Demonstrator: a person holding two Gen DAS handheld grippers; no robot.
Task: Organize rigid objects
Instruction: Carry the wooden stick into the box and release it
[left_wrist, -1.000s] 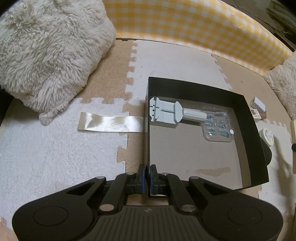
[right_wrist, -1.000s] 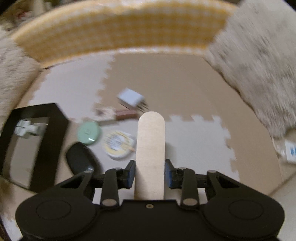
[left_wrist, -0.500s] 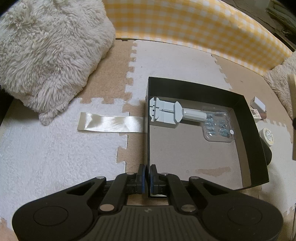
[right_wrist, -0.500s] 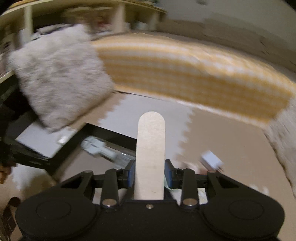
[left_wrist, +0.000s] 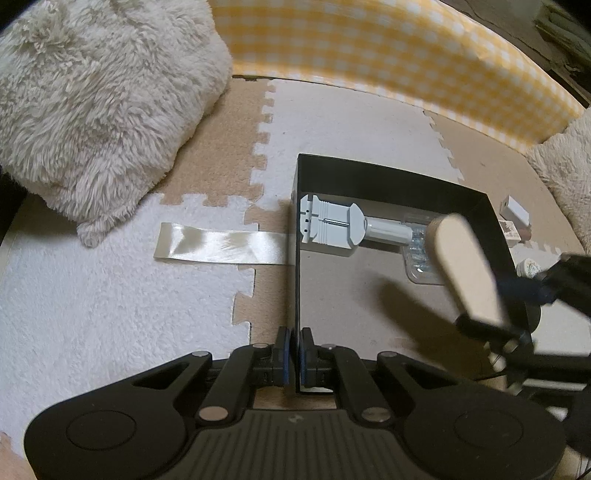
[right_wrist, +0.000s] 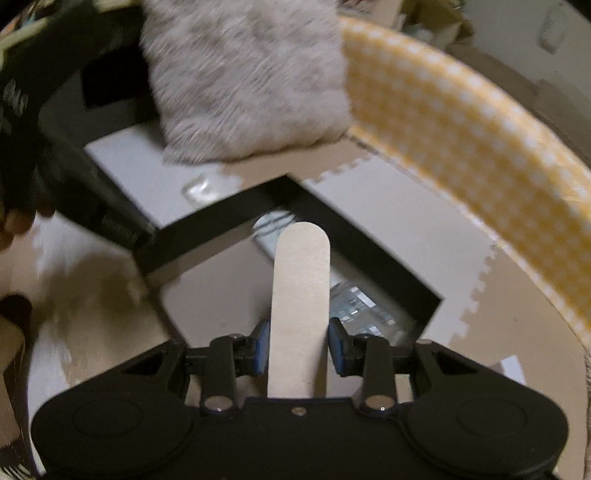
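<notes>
Placement is the step in hand: the right gripper (right_wrist: 298, 350) holds a flat wooden stick (right_wrist: 300, 302) by its lower end, its blue pads (right_wrist: 260, 347) close on either edge, and the rounded tip hangs over the open black box (left_wrist: 495, 236). From the left wrist view the wooden stick (left_wrist: 461, 266) sits above the box's right side, over the clear plastic case (left_wrist: 419, 258) and just beside the grey watch-link tool (left_wrist: 332, 230) already lying along the far wall. The left gripper (left_wrist: 294, 362) is pinched narrow on the box's near-left wall, steadying it. Next, I judge, the stick should be lowered onto the bare cardboard floor nearer than the tool, then released. A satin ribbon (left_wrist: 221, 249) lies on the foam mat (left_wrist: 110, 314) left of the box.
</notes>
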